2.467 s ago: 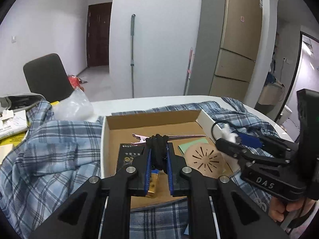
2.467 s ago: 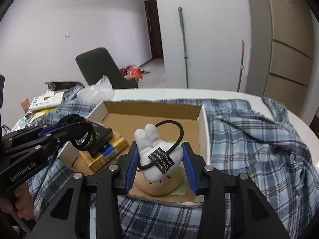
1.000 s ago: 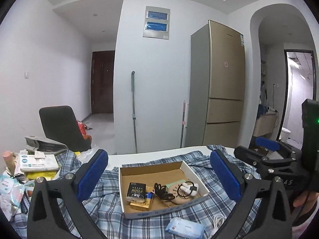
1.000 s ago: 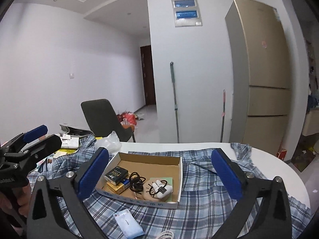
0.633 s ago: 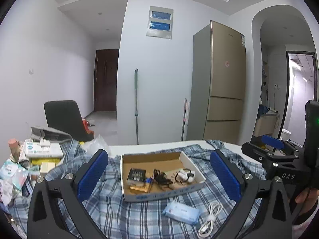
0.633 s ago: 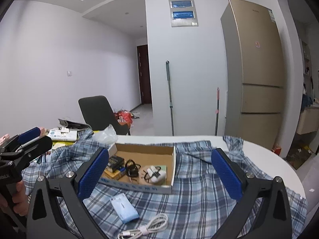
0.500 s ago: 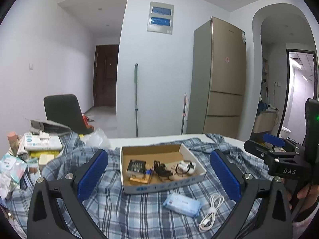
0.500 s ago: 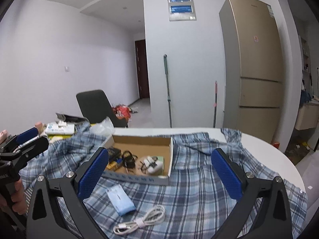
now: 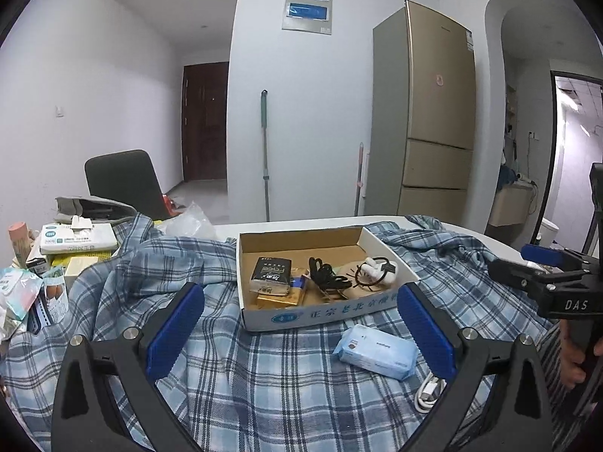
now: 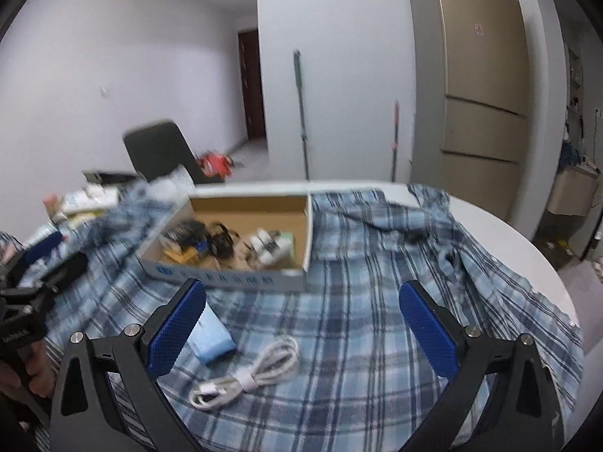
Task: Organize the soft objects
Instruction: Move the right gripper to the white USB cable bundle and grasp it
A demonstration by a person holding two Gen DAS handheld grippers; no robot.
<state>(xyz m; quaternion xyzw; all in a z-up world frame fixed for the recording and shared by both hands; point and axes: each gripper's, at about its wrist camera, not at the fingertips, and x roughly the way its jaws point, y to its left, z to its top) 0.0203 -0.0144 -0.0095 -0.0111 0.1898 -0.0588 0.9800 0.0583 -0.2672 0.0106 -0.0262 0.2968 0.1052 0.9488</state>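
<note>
A shallow cardboard box (image 9: 331, 314) sits on a blue plaid shirt (image 9: 233, 373) spread over the table. In it lie a black hair tie (image 9: 326, 277), a white plush rabbit hair band (image 9: 377, 267) and a black packet (image 9: 271, 275). The box also shows in the right wrist view (image 10: 226, 277). My left gripper (image 9: 299, 333) is open and empty, short of the box. My right gripper (image 10: 301, 326) is open and empty, above the shirt (image 10: 377, 339) near a coiled white cable (image 10: 248, 373). A blue tissue pack (image 9: 377, 346) lies in front of the box.
Tissue boxes and packets (image 9: 75, 237) crowd the table's left end, with a clear plastic bag (image 9: 190, 222) behind them. A dark chair (image 9: 120, 180) stands beyond the table. A gold fridge (image 9: 437, 113) and a mop (image 9: 265, 150) stand at the far wall.
Both grippers let go of the hair tie and the plush band in the box, opened and drew back. In the last half second both views tilted down toward the table; the right one is blurred.
</note>
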